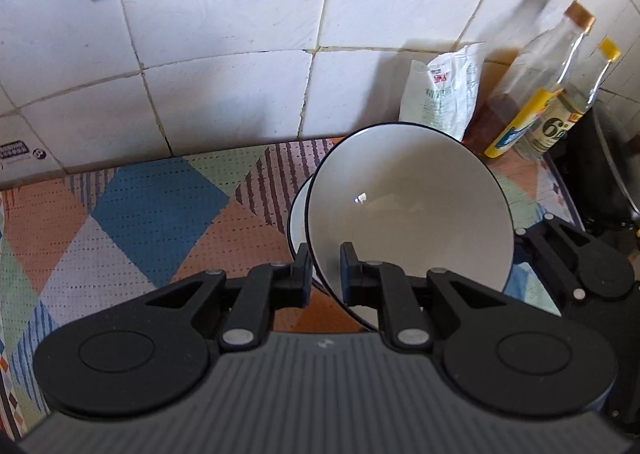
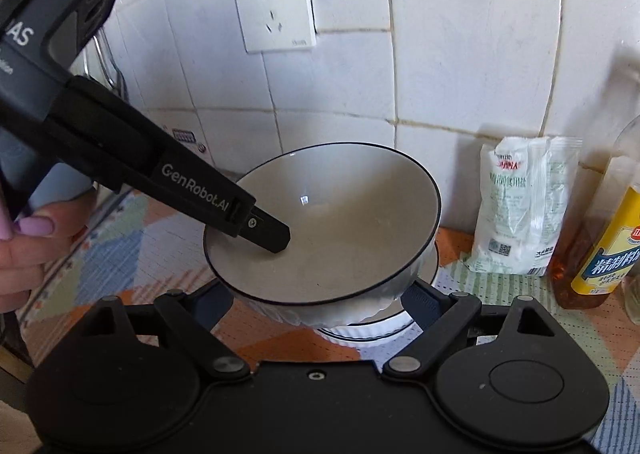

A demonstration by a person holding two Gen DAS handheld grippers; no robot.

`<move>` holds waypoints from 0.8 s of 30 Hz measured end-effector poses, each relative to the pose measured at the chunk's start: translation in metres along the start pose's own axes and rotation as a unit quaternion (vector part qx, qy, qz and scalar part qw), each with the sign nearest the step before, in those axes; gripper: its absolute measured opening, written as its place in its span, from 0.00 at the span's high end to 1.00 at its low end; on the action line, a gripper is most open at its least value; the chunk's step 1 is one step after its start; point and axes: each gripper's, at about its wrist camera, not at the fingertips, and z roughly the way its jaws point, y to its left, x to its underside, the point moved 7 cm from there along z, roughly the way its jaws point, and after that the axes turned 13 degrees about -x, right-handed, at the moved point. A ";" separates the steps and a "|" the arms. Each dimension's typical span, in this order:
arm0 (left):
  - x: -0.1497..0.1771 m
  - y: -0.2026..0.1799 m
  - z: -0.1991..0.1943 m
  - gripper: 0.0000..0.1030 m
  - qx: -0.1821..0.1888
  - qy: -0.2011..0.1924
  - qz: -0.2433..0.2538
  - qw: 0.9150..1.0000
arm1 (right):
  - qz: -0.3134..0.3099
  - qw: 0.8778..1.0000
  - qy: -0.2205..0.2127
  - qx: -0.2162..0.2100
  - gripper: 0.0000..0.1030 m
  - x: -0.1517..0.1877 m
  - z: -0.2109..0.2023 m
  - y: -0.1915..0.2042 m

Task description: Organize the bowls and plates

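a white bowl [image 1: 412, 209] with a thin dark rim is gripped by the left gripper [image 1: 326, 274]: its jaws are pressed nearly together, pinching the bowl's near wall, one finger inside and one outside. the bowl is held tilted, its opening turned toward the left wrist camera. in the right wrist view the same bowl [image 2: 340, 230] is seen raised over a second white bowl [image 2: 360, 324] with a ribbed outer wall; whether the two touch cannot be told. in the left wrist view only a sliver of the second bowl [image 1: 298, 213] is visible, behind the left edge of the held one.

the right gripper [image 2: 320, 306] is placed low and just in front of the stacked pair, its jaws spread wide to either side of the lower bowl; no pad is seen pressing on anything. part of a hand [image 2: 28, 246] is seen at the left edge of the right wrist view, beside the left gripper's body.

the worktop [image 1: 140, 230] is covered by a mat patterned in blue, orange and pale diamonds. behind the bowls, against the white tiled wall [image 2: 460, 53], a white packet [image 2: 520, 209] is propped, with a yellow-labelled bottle [image 2: 608, 250] to its right. a wall socket [image 2: 276, 9] is mounted above the bowls.
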 end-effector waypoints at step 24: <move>-0.001 -0.004 0.054 0.86 -0.055 0.027 0.025 0.998 | -0.043 0.993 0.066 0.092 0.06 0.005 0.025 -0.015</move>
